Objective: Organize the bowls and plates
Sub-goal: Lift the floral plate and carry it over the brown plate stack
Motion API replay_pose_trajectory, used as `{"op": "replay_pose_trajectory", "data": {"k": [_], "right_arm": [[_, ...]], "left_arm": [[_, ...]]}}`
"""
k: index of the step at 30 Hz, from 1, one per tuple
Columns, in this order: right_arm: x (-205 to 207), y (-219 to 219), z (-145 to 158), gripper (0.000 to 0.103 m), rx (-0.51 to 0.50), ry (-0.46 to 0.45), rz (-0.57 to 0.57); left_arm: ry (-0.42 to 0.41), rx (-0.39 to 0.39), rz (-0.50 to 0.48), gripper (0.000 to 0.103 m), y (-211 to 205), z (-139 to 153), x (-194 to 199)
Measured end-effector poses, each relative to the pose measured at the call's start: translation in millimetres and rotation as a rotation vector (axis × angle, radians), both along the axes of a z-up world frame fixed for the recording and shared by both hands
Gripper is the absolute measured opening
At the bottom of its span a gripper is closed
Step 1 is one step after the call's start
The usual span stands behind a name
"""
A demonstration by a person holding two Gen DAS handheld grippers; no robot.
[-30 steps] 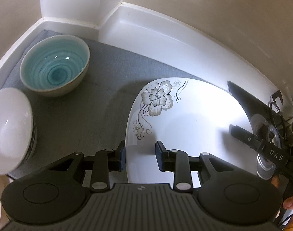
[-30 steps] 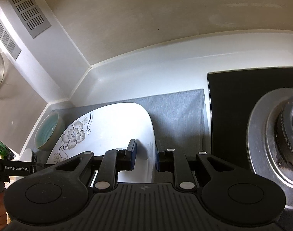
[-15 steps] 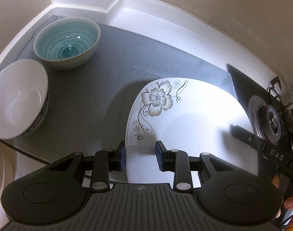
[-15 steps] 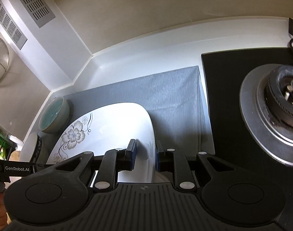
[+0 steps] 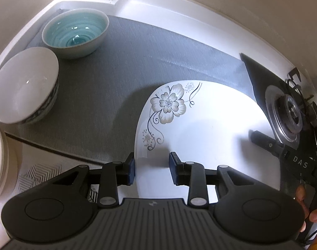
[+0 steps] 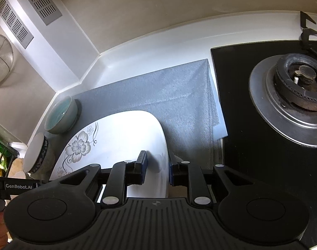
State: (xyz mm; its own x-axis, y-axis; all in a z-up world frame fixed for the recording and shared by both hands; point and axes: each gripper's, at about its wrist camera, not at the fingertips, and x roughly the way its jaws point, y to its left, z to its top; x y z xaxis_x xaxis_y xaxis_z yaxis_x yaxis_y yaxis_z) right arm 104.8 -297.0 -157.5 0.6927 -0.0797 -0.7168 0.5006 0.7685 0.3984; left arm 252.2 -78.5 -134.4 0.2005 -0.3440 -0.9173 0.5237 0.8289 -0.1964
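Above the near part of a grey mat (image 5: 108,87), a white plate (image 5: 210,129) with a grey flower print is held clear of the counter by both grippers. The left gripper (image 5: 151,171) has the plate's left edge between its fingers: the left pad lies against the rim, while the right finger stands over the plate's face, and whether it presses cannot be told. The right gripper (image 6: 157,167) is narrowly closed on the plate's right edge, with a pad on either side of the rim. At the mat's far left corner sits a teal bowl (image 5: 75,33), upright. Just nearer, also on the left, a white bowl (image 5: 25,85) with a dark patterned band stands close beside it. To the right of the mat lies a black hob (image 6: 262,145) with a gas burner (image 6: 300,83) in a steel ring. A white counter (image 6: 158,50) runs along the far wall. Part of a hand (image 5: 312,210) shows at the right edge of the left wrist view.
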Motion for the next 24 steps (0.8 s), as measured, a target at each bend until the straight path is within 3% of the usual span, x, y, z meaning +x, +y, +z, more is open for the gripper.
{"op": "replay_pose_trajectory", "data": {"k": [12,24], "right_arm": [[-34,10,-2,0.022,0.0,0.022,-0.035],[-42,16,-3,0.022,-0.069,0.017,-0.017]], "left_arm": [[0.005,0.01,-0.057,0.037,-13,-10,3],[-0.08,0.077,-0.109,0.037,-35,-25,16]]}}
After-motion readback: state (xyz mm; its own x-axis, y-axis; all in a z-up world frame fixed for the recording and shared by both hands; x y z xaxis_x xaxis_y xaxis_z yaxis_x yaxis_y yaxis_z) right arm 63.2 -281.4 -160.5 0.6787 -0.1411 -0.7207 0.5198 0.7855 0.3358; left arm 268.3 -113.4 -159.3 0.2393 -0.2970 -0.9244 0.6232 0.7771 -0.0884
